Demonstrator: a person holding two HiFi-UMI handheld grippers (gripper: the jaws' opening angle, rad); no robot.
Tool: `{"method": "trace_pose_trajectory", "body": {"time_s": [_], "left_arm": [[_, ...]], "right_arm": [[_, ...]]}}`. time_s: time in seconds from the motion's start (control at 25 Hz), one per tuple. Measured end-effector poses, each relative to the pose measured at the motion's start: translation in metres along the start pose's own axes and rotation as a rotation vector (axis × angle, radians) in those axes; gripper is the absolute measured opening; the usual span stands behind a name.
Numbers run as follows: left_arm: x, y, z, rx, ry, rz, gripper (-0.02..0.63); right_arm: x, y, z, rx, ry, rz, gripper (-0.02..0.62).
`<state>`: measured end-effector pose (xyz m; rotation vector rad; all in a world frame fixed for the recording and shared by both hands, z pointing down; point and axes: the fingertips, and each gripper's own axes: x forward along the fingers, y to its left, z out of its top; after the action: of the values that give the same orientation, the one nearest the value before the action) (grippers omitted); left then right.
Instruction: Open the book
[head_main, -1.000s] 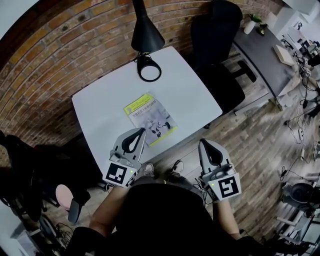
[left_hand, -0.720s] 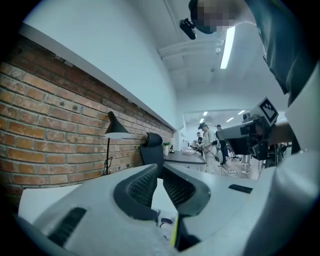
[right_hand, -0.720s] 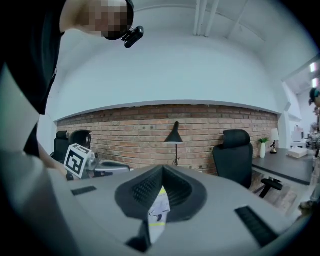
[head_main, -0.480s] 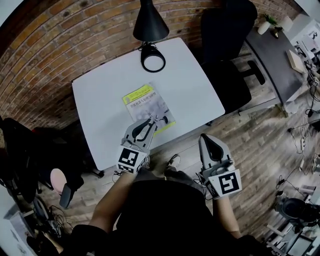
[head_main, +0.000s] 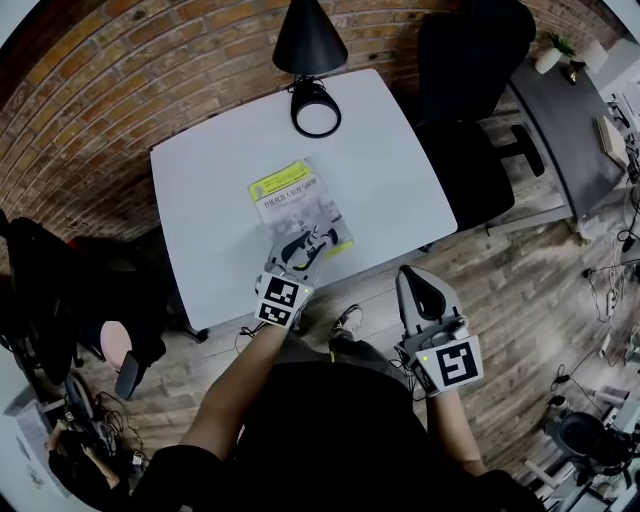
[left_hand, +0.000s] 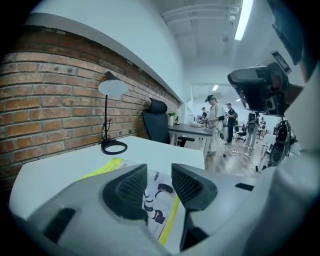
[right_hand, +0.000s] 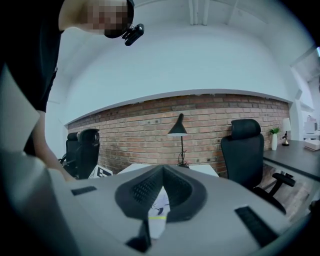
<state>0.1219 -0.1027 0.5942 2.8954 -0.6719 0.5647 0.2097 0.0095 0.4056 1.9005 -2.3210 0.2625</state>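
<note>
- The left gripper (head_main: 298, 250) hangs over the near end of the book. Its jaws are a narrow way apart and opening, with nothing between them. The cover shows through the gap.
- The right gripper (head_main: 418, 287) is to the right of the book and nearer the person, off the table and above the wooden floor (head_main: 520, 290). Its jaws are closed tip to tip and hold nothing.
- The book (head_main: 292, 200) lies closed and flat on the white table (head_main: 200, 200), cover up, with a yellow band at its far end.
- Beyond the book's far end stands a black desk lamp (head_main: 311, 45), its ring base on the table.
- Further right of the book, past the table, is a black office chair (head_main: 470, 100).
- Beyond the book and lamp runs a brick wall (head_main: 120, 70).
</note>
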Motion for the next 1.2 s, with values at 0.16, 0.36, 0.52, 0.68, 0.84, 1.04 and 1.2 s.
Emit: {"method": "trace_pose_trajectory", "body": {"time_s": [0.16,0.36,0.52,0.68,0.84,1.04,1.2], "left_arm": [[0.012,-0.002,-0.016,0.017,0.059,-0.002,0.153],[0.033,-0.009,-0.03,0.044,0.123,-0.022,0.201],[0.053,-0.018,-0.045,0.079,0.181,-0.033,0.274],[0.07,-0.027,-0.056,0.116,0.237,-0.051,0.319],[0.082,-0.028,-0.065,0.122,0.289,-0.033,0.343],[0.097,-0.034,-0.077,0.149,0.355,-0.036,0.391],[0.106,-0.034,-0.086,0.142,0.402,-0.033,0.396]], "right_arm": [[-0.002,-0.006,-0.003,0.008,0.0,0.004,0.014],[-0.006,-0.015,-0.008,0.017,0.011,-0.002,0.014],[-0.008,-0.022,-0.011,0.023,0.017,-0.005,0.014],[-0.01,-0.028,-0.018,0.033,0.024,-0.003,0.014],[-0.01,-0.032,-0.026,0.048,0.031,0.007,0.014],[-0.012,-0.043,-0.033,0.062,0.044,0.01,0.014],[-0.011,-0.048,-0.037,0.069,0.047,0.02,0.014]]}}
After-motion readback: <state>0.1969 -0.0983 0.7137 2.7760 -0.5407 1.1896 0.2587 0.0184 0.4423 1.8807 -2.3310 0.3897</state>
